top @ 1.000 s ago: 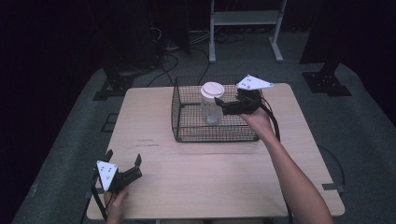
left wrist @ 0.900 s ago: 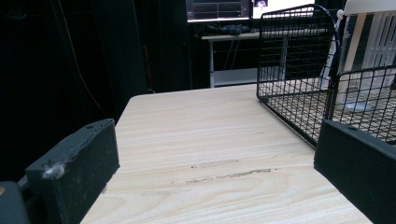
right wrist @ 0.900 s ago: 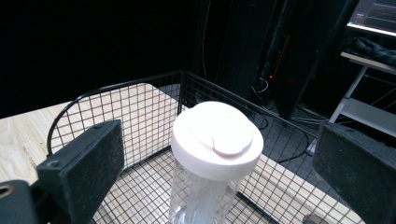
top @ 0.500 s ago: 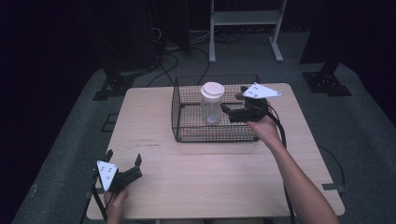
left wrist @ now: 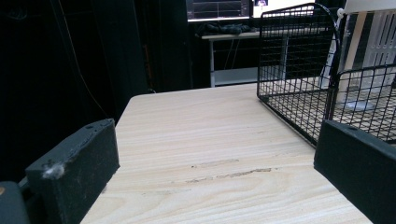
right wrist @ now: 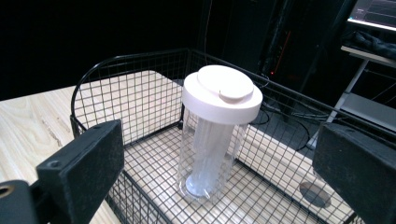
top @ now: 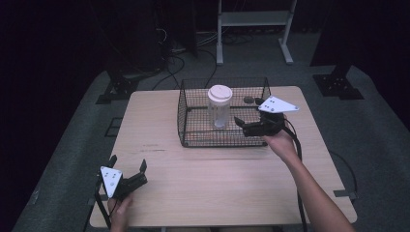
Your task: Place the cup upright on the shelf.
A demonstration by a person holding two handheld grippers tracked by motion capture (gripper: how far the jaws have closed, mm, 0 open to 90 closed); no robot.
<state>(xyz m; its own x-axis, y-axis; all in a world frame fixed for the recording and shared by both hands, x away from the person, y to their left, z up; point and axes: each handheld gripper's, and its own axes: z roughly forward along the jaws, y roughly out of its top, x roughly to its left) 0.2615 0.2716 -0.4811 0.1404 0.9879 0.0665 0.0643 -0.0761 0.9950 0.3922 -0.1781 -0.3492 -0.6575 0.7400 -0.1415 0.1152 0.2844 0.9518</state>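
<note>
- The clear jar (top: 219,107) with the white lid (right wrist: 222,93) stands upright inside the black wire basket (top: 193,137), toward the basket's 12 o'clock side. It is safe there, since the wire walls stop it from sliding off.
- The right hand-held gripper (top: 247,126) hangs at the basket's 3 o'clock edge, pointing at the jar. Its jaws are spread wide and hold nothing. My guess is that they stay wide so the fat jar can fit between them.
- The left hand-held gripper (top: 129,174) rests low near the worktop's 7 o'clock corner, well apart from the basket. Its jaws are spread too, and empty. It seems to be waiting out of the way.
- The worktop (top: 217,183) is light wood with a few faint marks.
- The room is dark, with a grey floor (top: 377,130), cables and a metal stand (top: 251,29) at 12 o'clock.
</note>
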